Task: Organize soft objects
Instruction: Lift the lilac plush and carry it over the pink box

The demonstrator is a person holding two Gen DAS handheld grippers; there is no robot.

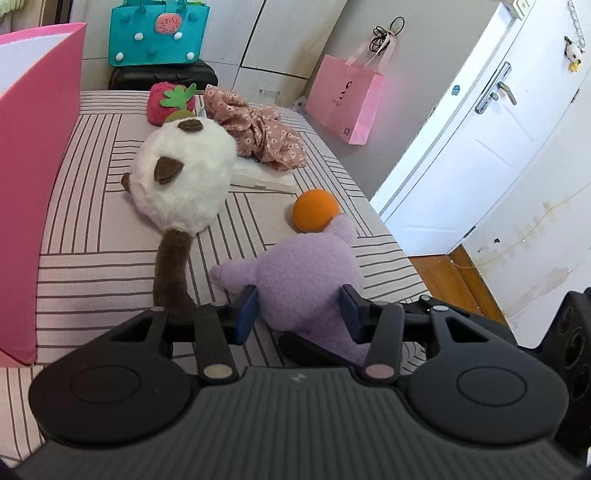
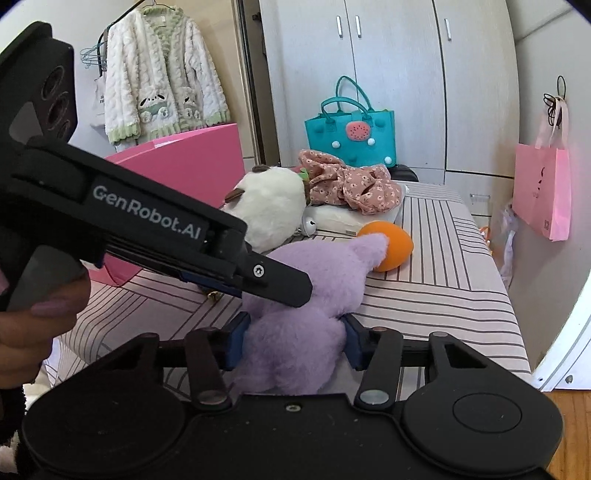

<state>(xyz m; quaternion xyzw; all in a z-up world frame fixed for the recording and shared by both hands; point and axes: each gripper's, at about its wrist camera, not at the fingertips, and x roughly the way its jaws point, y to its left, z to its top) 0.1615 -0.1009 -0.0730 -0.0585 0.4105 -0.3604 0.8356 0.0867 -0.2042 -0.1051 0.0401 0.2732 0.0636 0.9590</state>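
Note:
A purple plush toy point(image 1: 306, 273) lies on the striped bed sheet point(image 1: 92, 273) near its front edge. My left gripper point(image 1: 299, 306) is shut on it, a blue pad pressing into each side. In the right wrist view my right gripper point(image 2: 295, 343) is shut on the lower part of the same purple plush toy point(image 2: 325, 273), whose fur bulges between the pads. The left gripper point(image 2: 295, 291) reaches in from the left across the toy's top. An orange ball point(image 1: 316, 210) touches the toy's far ear.
A white plush with brown ears point(image 1: 184, 173) lies to the left, a floral cloth point(image 1: 262, 133) and a strawberry plush point(image 1: 166, 103) behind it. A pink box point(image 1: 37, 147) stands at the bed's left, a teal bag point(image 1: 159, 33) at the back. A pink paper bag point(image 1: 343, 99) hangs to the right.

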